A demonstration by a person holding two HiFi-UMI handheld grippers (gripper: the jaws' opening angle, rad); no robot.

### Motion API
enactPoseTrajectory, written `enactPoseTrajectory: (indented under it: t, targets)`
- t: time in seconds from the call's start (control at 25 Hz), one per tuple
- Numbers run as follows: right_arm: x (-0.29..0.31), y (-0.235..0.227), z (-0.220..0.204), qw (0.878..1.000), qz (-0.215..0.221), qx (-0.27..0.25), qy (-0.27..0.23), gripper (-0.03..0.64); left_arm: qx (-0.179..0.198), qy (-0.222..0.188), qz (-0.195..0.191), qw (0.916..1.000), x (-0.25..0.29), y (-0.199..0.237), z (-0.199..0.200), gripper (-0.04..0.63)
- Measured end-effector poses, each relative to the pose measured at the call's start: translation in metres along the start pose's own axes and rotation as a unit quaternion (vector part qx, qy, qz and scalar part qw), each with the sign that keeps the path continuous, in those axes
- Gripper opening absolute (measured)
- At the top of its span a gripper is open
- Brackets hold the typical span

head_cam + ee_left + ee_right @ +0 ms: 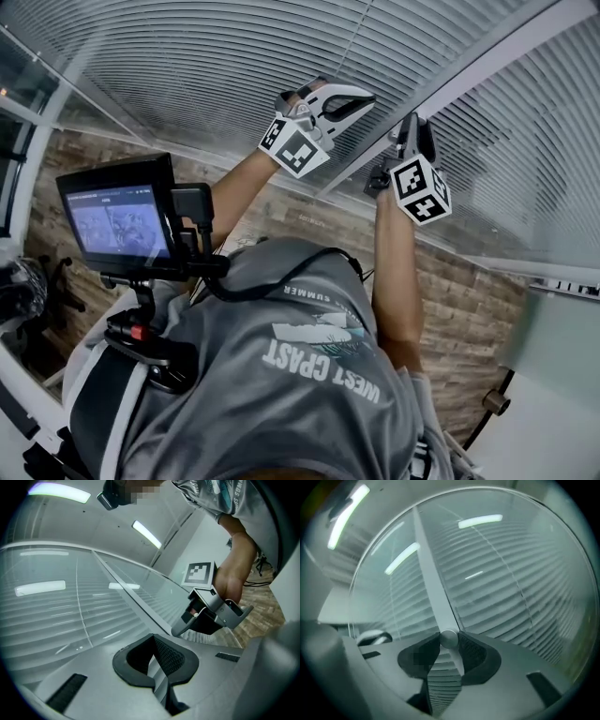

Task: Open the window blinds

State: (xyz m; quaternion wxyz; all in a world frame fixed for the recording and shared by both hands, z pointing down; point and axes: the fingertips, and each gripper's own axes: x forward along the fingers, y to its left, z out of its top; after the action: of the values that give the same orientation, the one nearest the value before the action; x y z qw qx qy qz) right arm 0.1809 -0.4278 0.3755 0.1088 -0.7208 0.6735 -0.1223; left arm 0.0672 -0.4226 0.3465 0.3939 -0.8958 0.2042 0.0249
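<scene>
Jaws of right gripper clamp round metal knob on window mullion, frame centre, knob axis along the jaws; left gripper closed, empty, alongside.

Light was cool and even; ceiling strip lights glared and mirrored in the glass; fisheye bent the blinds into arcs; gripper views darkened at corners; the right one was dim, greenish, soft.
</scene>
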Motion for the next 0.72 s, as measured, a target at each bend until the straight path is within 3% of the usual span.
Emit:
enactPoseTrajectory:
  t: [0.12, 0.2, 0.28, 0.36, 0.44, 0.48, 0.52, 0.56, 0.64, 0.72]
  targets:
    - [-0.001, -0.003, 0.000, 0.990, 0.013, 0.143, -0.007, 0.121, -0.002, -0.001, 0.000, 1.0000, 0.000, 0.000, 0.000, 0.003]
    - [-0.001, -0.003, 0.001, 0.986, 0.021, 0.168, -0.008, 0.121, -0.004, 0.000, 0.000, 1.0000, 0.000, -0.001, -0.001, 0.003]
    - [-0.001, -0.001, 0.001, 0.992, 0.030, 0.122, -0.001, 0.121, -0.005, 0.000, 0.000, 1.0000, 0.000, -0.002, -0.001, 0.003]
    - [-0.001, 0.002, -0.001, 0.999, 0.042, 0.028, 0.018, 0.121, -0.005, -0.001, -0.001, 1.0000, 0.000, -0.002, -0.001, 0.003]
    - [-0.003, 0.005, -0.002, 0.994, 0.041, -0.092, 0.033, 0.123, -0.005, 0.000, -0.001, 1.0000, -0.001, -0.001, -0.001, 0.003]
    - [-0.006, 0.006, -0.002, 0.985, 0.030, -0.168, 0.036, 0.124, -0.005, 0.000, -0.001, 1.0000, -0.001, -0.001, -0.001, 0.003]
    - [-0.008, 0.009, -0.001, 0.965, 0.015, -0.260, 0.036, 0.124, -0.006, 0.001, -0.001, 1.0000, -0.001, -0.001, -0.001, 0.003]
    - [-0.010, 0.013, 0.000, 0.932, -0.001, -0.360, 0.036, 0.124, -0.006, 0.001, -0.001, 1.0000, -0.001, -0.002, -0.002, 0.003]
    - [-0.011, 0.022, -0.001, 0.846, -0.026, -0.530, 0.042, 0.125, -0.007, 0.003, -0.002, 1.0000, -0.001, -0.001, -0.003, 0.003]
    - [-0.007, 0.024, -0.009, 0.771, -0.041, -0.633, 0.059, 0.124, -0.008, 0.004, -0.001, 1.0000, -0.002, -0.001, -0.004, 0.003]
